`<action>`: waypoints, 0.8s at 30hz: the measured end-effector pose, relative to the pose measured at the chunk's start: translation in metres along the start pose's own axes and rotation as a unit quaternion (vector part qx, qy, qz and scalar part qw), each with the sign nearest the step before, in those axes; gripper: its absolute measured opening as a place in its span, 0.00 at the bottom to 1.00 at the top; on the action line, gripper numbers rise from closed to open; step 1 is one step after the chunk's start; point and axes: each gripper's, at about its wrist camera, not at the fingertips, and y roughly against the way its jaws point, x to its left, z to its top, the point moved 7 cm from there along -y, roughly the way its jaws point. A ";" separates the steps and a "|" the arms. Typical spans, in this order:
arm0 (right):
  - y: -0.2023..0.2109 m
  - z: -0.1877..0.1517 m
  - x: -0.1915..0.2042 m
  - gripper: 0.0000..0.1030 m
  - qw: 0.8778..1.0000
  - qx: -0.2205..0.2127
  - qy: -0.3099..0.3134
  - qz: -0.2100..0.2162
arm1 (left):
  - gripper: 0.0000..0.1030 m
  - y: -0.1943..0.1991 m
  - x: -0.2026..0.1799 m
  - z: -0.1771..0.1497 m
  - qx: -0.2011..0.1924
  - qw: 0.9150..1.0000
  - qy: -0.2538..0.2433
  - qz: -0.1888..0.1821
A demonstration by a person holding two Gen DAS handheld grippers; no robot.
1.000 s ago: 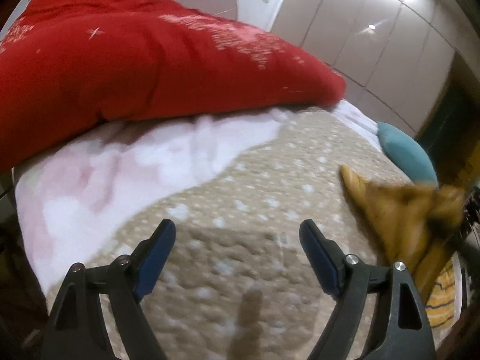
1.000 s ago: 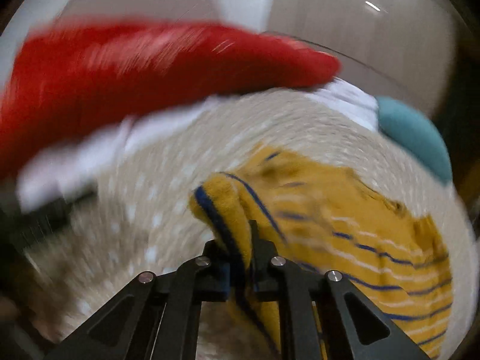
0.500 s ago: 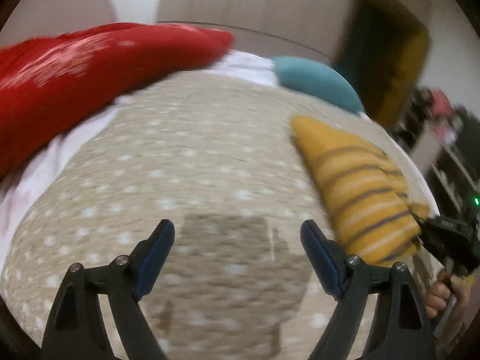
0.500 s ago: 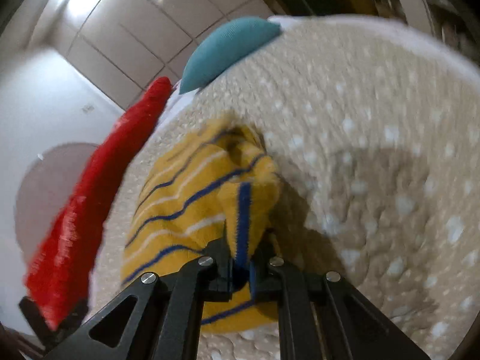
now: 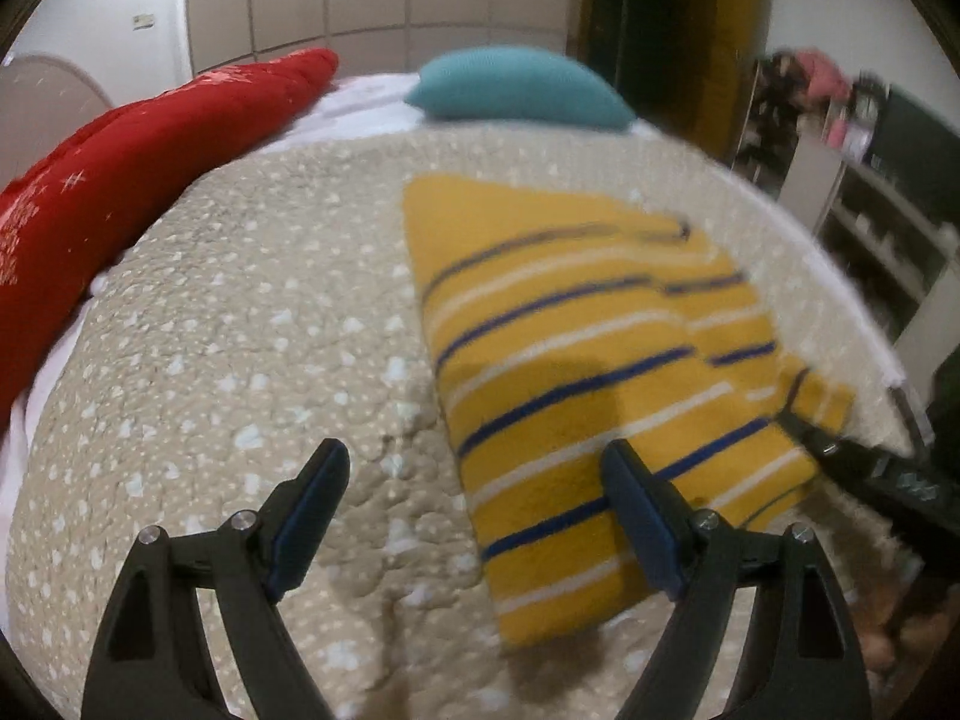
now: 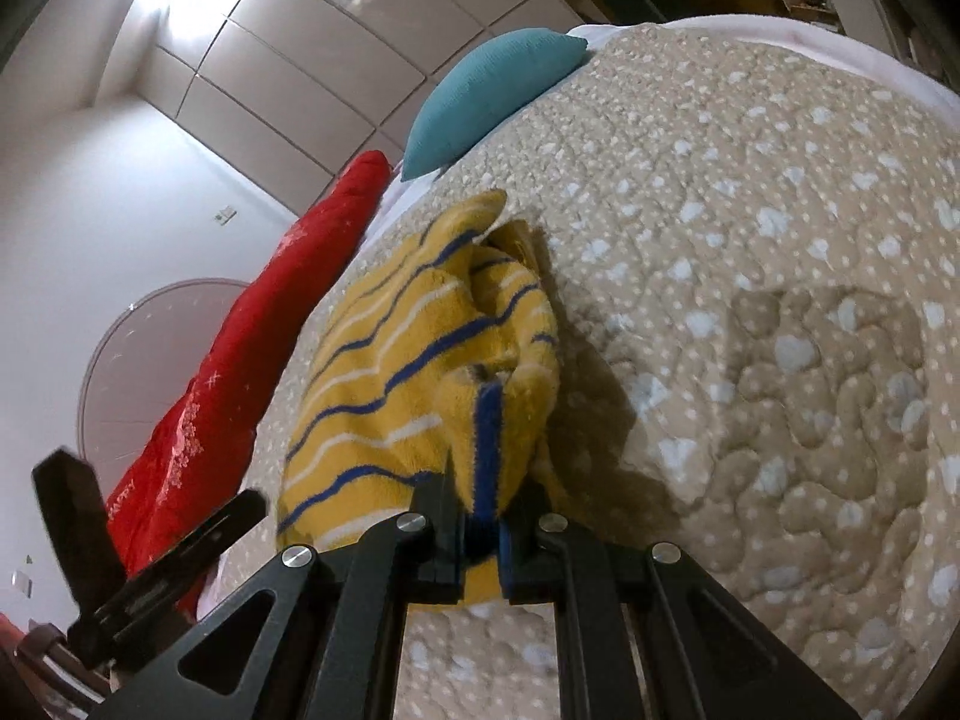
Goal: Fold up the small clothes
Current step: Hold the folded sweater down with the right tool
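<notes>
A small yellow garment (image 5: 576, 360) with blue and white stripes lies spread on the beige dotted bedspread (image 5: 240, 330). My left gripper (image 5: 480, 510) hovers open over its near left edge, one finger above the bedspread and the other above the cloth, with nothing between its pads. At the garment's right corner my right gripper (image 5: 792, 414) pinches the cloth. In the right wrist view the garment (image 6: 408, 360) bunches up in front of my right gripper (image 6: 483, 540), which is shut on a blue-trimmed edge. The left gripper (image 6: 150, 516) shows at the lower left there.
A long red cushion (image 5: 138, 144) lies along the bed's left side and a teal pillow (image 5: 516, 90) sits at the far end. White shelving (image 5: 870, 228) and a dark doorway (image 5: 660, 30) stand beyond the bed's right edge (image 5: 864, 312).
Both grippers swung and rolled. The right gripper dragged the garment out flat on the bedspread. The left gripper moved rightward until the garment came under its right finger.
</notes>
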 end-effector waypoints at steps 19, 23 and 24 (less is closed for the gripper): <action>0.004 -0.011 -0.024 0.11 0.999 -0.002 -0.026 0.028 | 0.84 0.027 -0.011 -0.020 -0.023 0.994 -0.078 0.075; 0.004 -0.014 -0.025 0.11 0.999 -0.003 -0.030 0.032 | 0.84 0.035 -0.006 -0.022 -0.026 0.995 -0.067 0.074; 0.005 -0.014 -0.026 0.11 0.999 -0.003 -0.032 0.034 | 0.84 0.036 -0.006 -0.022 -0.027 0.995 -0.066 0.073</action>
